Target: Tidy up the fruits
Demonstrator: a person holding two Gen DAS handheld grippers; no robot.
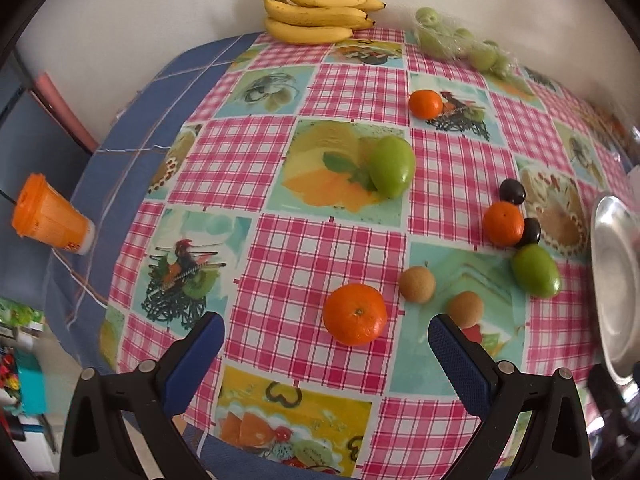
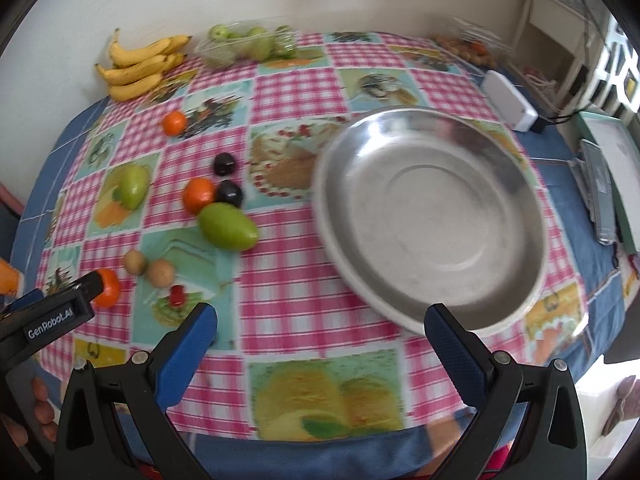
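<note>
Steel bowl [image 2: 432,216] sits on the right half of the counter [image 2: 288,292], its inside bare; its near rim lies just ahead of my right claw [image 2: 320,328], whose blue fingers [image 2: 456,344] stand wide apart with nothing between them. My left claw [image 1: 326,340] is likewise spread wide and grips nothing. It hovers over the near left part of the checked cloth [image 1: 304,248], and the nearest tangerine [image 1: 355,314] lies on the cloth just ahead of the gap between its fingers [image 1: 196,356].

Fruit positions, left wrist view:
- Two small brown round fruits [image 1: 417,284] lie just right of that tangerine, near each other but apart.
- A green mango [image 1: 535,270] lies further right, near the bowl's rim.
- A second tangerine [image 1: 503,223] sits just behind that mango, with two dark plums [image 1: 512,191] beside it, one behind and one to its right.
- Another green mango [image 1: 391,166] lies alone near the cloth's centre.
- A third tangerine [image 1: 426,103] lies further back, well apart from the rest.
- A bunch of bananas [image 1: 316,12] rests at the far edge against the wall.
- A clear pack of green fruit [image 1: 460,38] lies right of the bananas.

An orange cup [image 1: 48,216] shows off the counter's left edge.
</note>
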